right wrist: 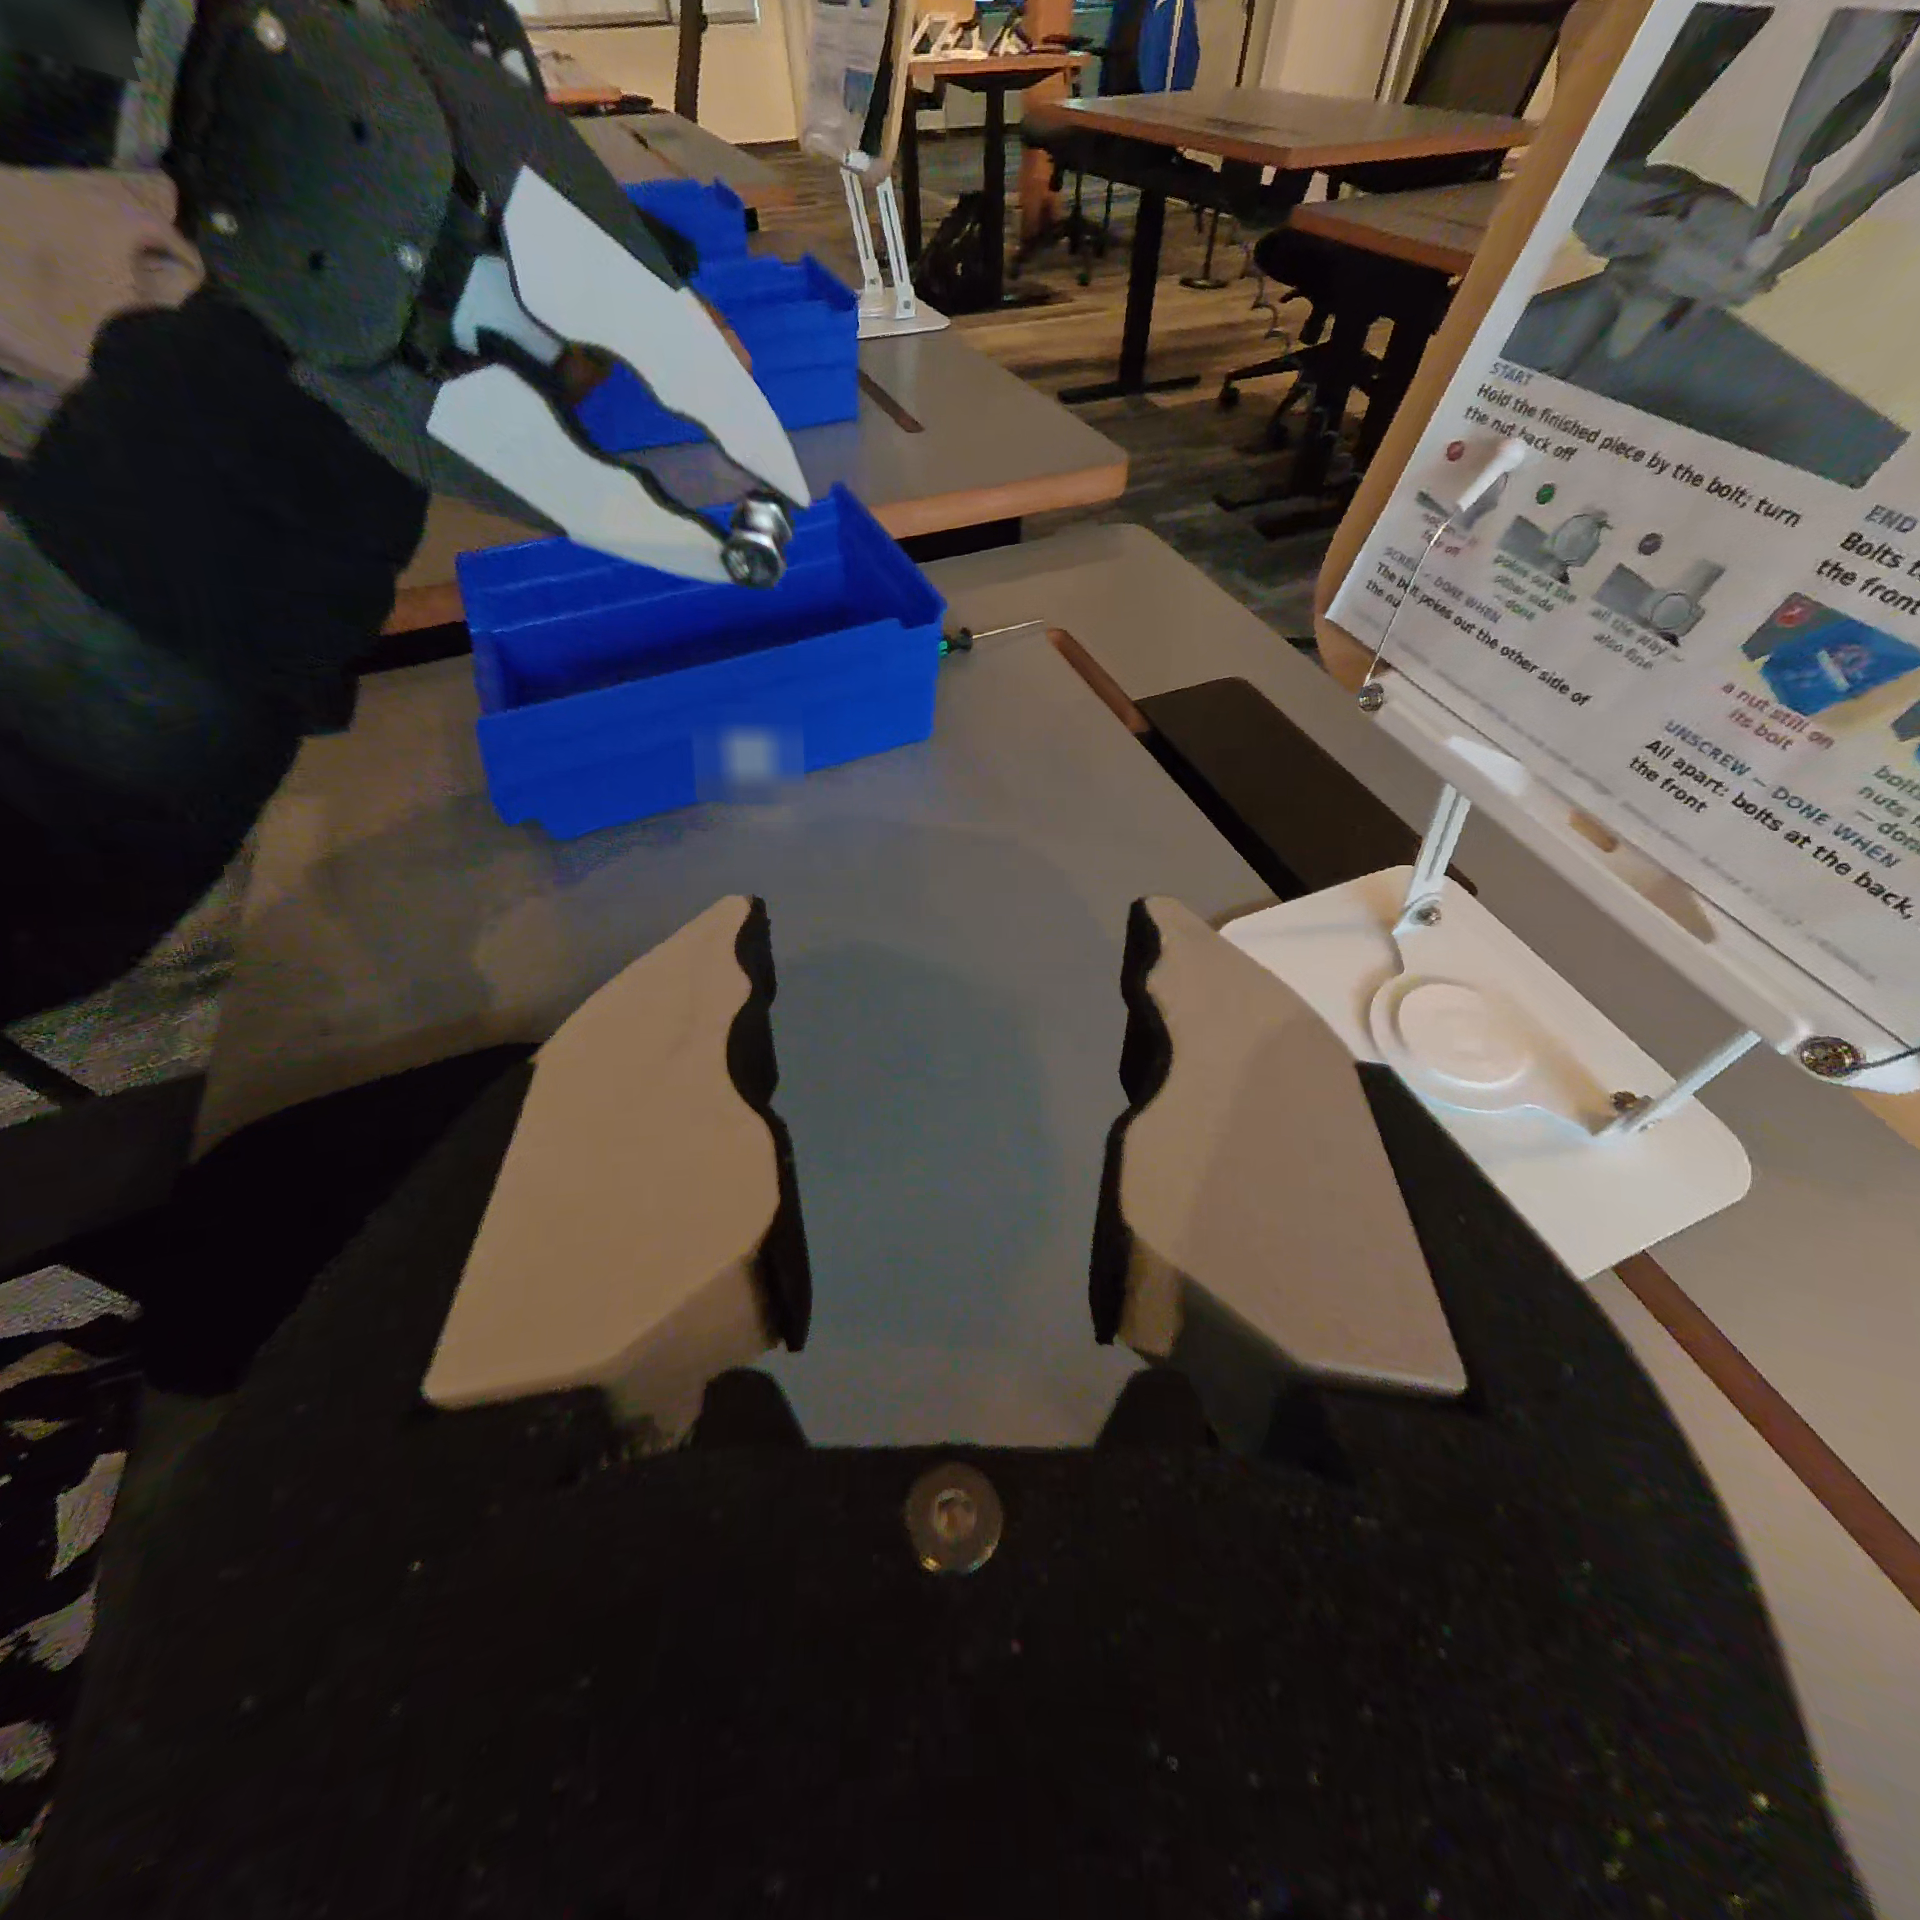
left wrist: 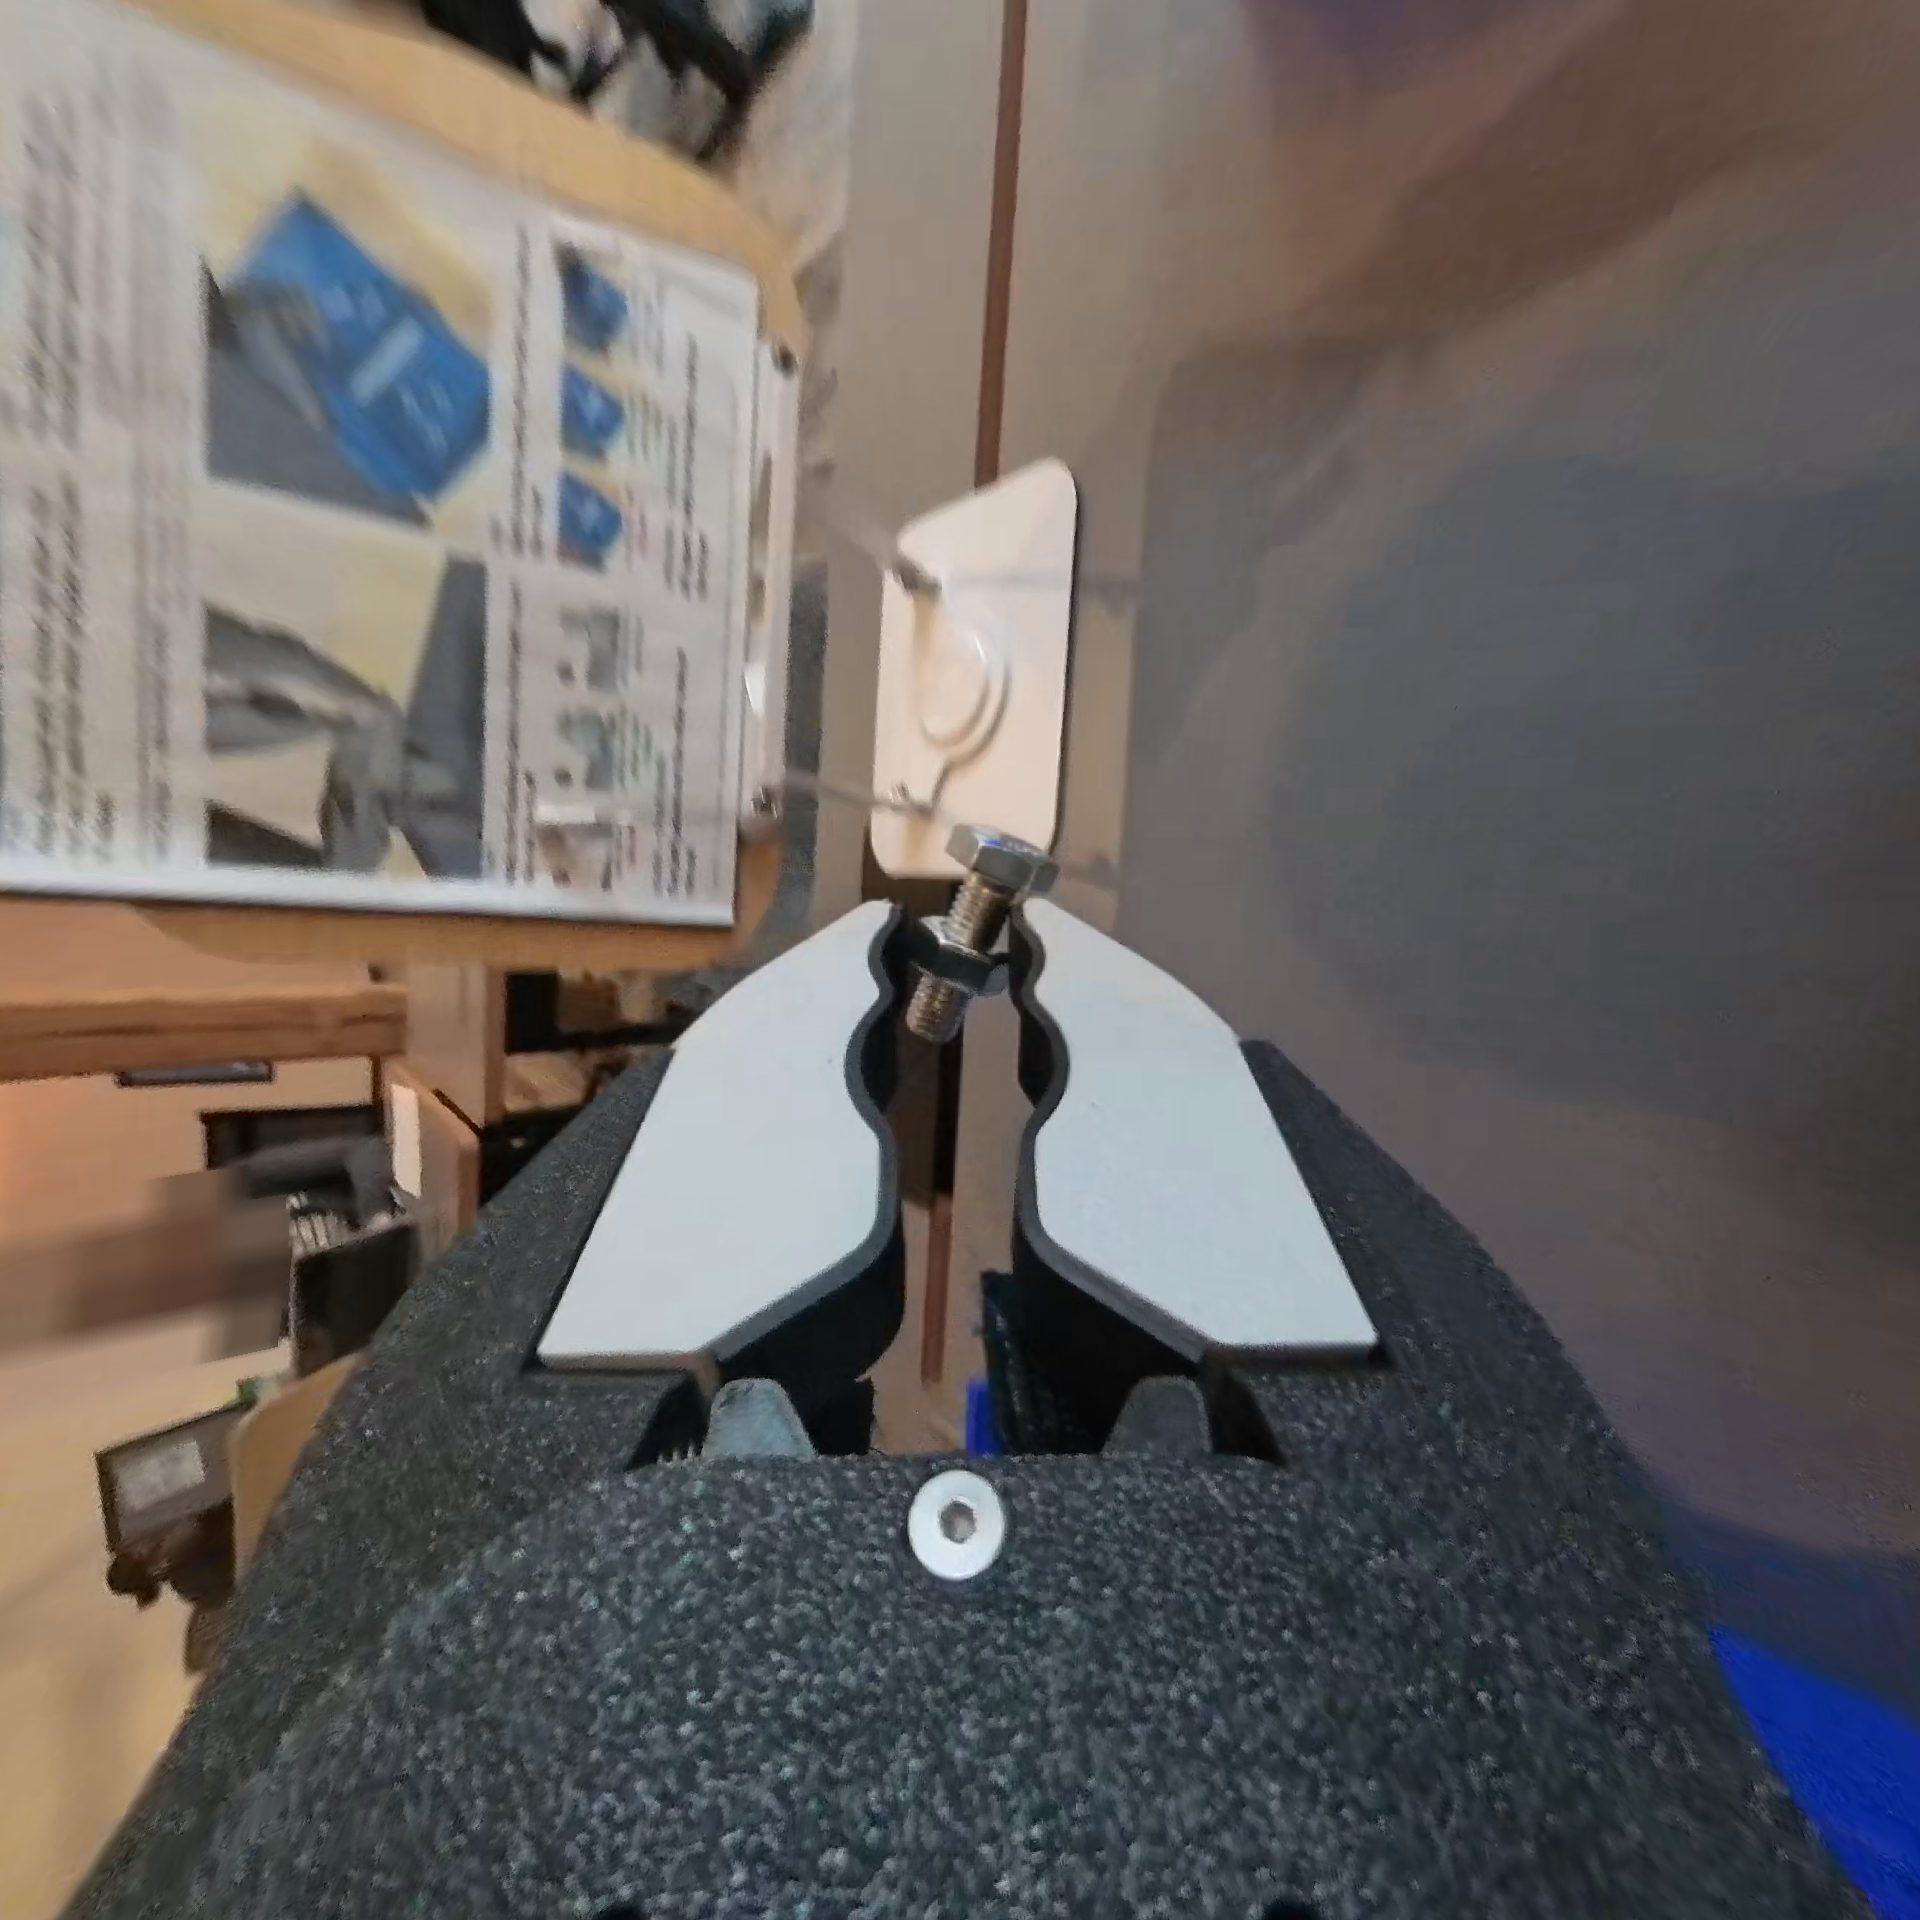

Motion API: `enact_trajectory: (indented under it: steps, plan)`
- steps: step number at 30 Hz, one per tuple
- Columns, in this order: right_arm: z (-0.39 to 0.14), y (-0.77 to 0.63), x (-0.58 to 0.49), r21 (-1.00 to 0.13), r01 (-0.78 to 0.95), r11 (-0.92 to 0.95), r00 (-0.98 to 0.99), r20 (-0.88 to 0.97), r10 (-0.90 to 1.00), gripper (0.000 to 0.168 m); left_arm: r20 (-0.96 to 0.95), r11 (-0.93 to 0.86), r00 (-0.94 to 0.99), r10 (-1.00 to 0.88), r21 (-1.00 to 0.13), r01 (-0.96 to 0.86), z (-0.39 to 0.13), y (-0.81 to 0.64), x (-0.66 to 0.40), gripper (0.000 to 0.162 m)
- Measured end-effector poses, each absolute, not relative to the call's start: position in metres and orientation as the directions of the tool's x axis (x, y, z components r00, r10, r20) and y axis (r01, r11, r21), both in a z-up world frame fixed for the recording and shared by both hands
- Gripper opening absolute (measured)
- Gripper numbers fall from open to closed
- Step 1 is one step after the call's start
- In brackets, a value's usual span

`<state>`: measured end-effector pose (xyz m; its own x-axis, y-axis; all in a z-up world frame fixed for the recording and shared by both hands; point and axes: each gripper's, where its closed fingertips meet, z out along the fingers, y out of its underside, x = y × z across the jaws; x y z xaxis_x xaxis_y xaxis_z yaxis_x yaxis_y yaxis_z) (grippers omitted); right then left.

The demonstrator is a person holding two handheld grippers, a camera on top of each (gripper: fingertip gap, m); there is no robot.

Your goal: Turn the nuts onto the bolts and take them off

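My left gripper (left wrist: 961,961) is shut on a steel nut (left wrist: 954,968) threaded on a bolt (left wrist: 982,904). The bolt's hex head points away from me and its threaded end sticks out toward me. In the right wrist view the left gripper (right wrist: 764,545) hangs over a blue bin (right wrist: 707,717) with the bolt and nut (right wrist: 756,540) at its tips. My right gripper (right wrist: 951,935) is open and empty, low over the grey table (right wrist: 935,1091), nearer than the bin.
An instruction sheet on a wooden board (right wrist: 1704,499) stands on a white stand (right wrist: 1496,1091) at the right; it also shows in the left wrist view (left wrist: 977,665). More blue bins (right wrist: 769,312) sit behind. A black pad (right wrist: 1268,769) lies by the stand. About 15 cm separates my left fingertips from my right.
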<state>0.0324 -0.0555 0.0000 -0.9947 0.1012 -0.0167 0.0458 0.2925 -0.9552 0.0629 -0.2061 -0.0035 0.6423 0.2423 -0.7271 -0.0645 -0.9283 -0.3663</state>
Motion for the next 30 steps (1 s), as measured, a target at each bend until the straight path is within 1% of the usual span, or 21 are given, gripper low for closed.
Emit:
enact_trajectory:
  steps: [7, 14, 17, 20, 23, 25, 28, 30]
  plan:
    - [0.013, -0.048, 0.033, -0.967, 0.042, 0.252, -0.992, -0.01, 0.127, 0.063, -0.783, -0.833, 0.522, 0.338, -0.508, -0.221, 0.014, -0.123, 0.041, 0.018]
    - [0.029, -0.041, 0.038, -0.982, 0.024, 0.187, -0.992, 0.0, 0.126, 0.059, -0.783, -0.746, 0.422, 0.457, -0.596, -0.298, 0.03, -0.083, 0.036, 0.018]
    - [0.03, -0.043, 0.04, -0.983, 0.035, 0.179, -0.993, -0.014, 0.118, 0.058, -0.794, -0.732, 0.386, 0.469, -0.594, -0.333, 0.033, -0.071, 0.036, 0.018]
    - [0.029, -0.046, 0.039, -0.984, 0.044, 0.174, -0.993, -0.025, 0.114, 0.057, -0.824, -0.754, 0.329, 0.462, -0.56, -0.344, 0.036, -0.065, 0.033, 0.018]
    - [0.036, -0.047, 0.038, -0.992, 0.035, 0.125, -0.992, -0.019, 0.126, 0.049, -0.854, -0.789, 0.271, 0.444, -0.516, -0.334, 0.033, -0.064, 0.029, 0.018]
    - [0.039, -0.047, 0.037, -0.995, 0.049, 0.092, -0.991, -0.037, 0.128, 0.042, -0.86, -0.796, 0.267, 0.434, -0.505, -0.334, 0.03, -0.061, 0.026, 0.018]
    - [0.031, -0.048, 0.034, -0.988, 0.084, 0.13, -0.99, -0.068, 0.126, 0.043, -0.86, -0.791, 0.269, 0.434, -0.507, -0.343, 0.026, -0.059, 0.022, 0.018]
    - [0.026, -0.051, 0.03, -0.985, 0.091, 0.145, -0.987, -0.07, 0.141, 0.043, -0.873, -0.809, 0.248, 0.419, -0.483, -0.334, 0.025, -0.061, 0.02, 0.018]
